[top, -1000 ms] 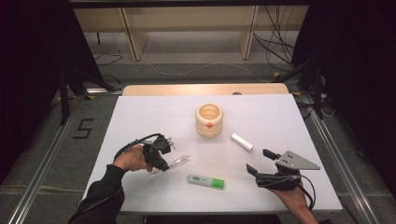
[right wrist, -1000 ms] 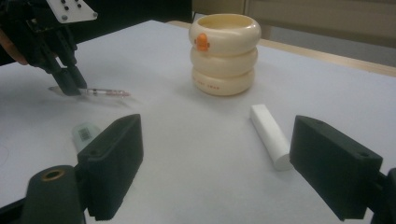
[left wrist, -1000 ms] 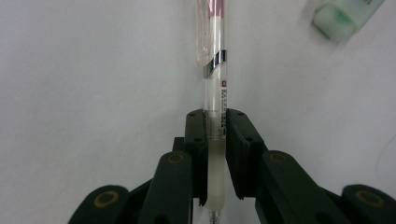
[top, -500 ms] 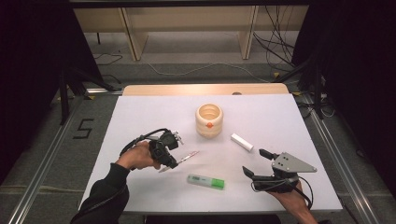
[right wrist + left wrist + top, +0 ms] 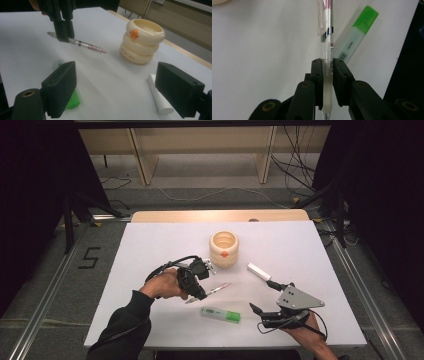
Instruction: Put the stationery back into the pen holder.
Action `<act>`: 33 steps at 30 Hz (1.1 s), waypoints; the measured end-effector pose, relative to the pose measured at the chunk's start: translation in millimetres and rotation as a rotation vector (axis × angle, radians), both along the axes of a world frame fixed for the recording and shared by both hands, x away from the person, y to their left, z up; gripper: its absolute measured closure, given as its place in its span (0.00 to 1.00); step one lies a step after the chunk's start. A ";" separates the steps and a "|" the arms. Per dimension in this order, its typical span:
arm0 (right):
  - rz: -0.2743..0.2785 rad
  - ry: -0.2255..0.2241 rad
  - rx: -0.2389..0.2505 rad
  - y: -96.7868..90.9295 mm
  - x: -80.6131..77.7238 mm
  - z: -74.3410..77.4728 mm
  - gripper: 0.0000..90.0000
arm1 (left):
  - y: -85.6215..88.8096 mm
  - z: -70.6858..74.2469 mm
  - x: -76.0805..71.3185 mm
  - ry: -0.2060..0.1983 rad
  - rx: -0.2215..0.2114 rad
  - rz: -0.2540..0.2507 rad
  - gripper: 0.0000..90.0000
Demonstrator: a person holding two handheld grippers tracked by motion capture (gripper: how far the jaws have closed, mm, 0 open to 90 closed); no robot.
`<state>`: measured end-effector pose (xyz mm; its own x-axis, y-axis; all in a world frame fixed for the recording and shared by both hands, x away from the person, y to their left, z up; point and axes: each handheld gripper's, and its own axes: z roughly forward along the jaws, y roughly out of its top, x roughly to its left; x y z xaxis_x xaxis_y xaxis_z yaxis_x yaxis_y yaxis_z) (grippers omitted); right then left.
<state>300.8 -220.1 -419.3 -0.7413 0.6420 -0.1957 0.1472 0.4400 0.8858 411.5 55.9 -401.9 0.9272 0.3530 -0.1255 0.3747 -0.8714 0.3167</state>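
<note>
Nearest, at the bottom edge of the high view: right gripper [image 5: 263,298] low over the white surface [image 5: 150,245], fingers released and spread wide, nothing between them. Same in the right gripper view, with a green highlighter [image 5: 71,100] behind one finger and a white stick, perhaps chalk or an eraser [image 5: 158,96], lying by the other.

A little farther in: green highlighter [image 5: 220,314] flat on the surface, between the two hands, untouched.

Next, left of centre: left gripper [image 5: 199,293] in the person's left hand [image 5: 162,285], fingers clenched on a clear pen with a pink tint [image 5: 214,290]. Seen in the left gripper view as a translucent barrel [image 5: 327,65] pinched near its grip end, clip end pointing away from the camera, highlighter [image 5: 355,35] on the surface beyond. From the right gripper view, pen [image 5: 86,45] sticking out sideways from the fingers, roughly level, apparently just off the surface.

Farther still: cream ring-stacked holder with an orange dot [image 5: 224,248], upright and open at the top, near the middle of the surface. White stick [image 5: 259,271] to its right, well apart from the pen.

Step in hand, most likely: pen picked up and on its way to the holder. Next move, probably: tilting the pen toward upright, lining one end over the holder's mouth, lowering before letting go. Risk: catching the rim with a level pen.
</note>
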 end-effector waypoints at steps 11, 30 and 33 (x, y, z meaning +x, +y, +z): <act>0.077 -0.100 -0.177 38.0 -5.9 -7.2 0.21 | -23.1 6.9 -2.6 0.038 0.019 -0.042 0.88; 0.135 -0.384 -0.544 79.7 -15.9 -29.7 0.31 | -40.3 1.8 -5.1 0.084 0.038 -0.086 0.88; 0.153 -0.411 -0.592 82.3 -15.7 -32.5 0.35 | -41.1 2.6 -6.8 0.082 0.043 -0.093 0.88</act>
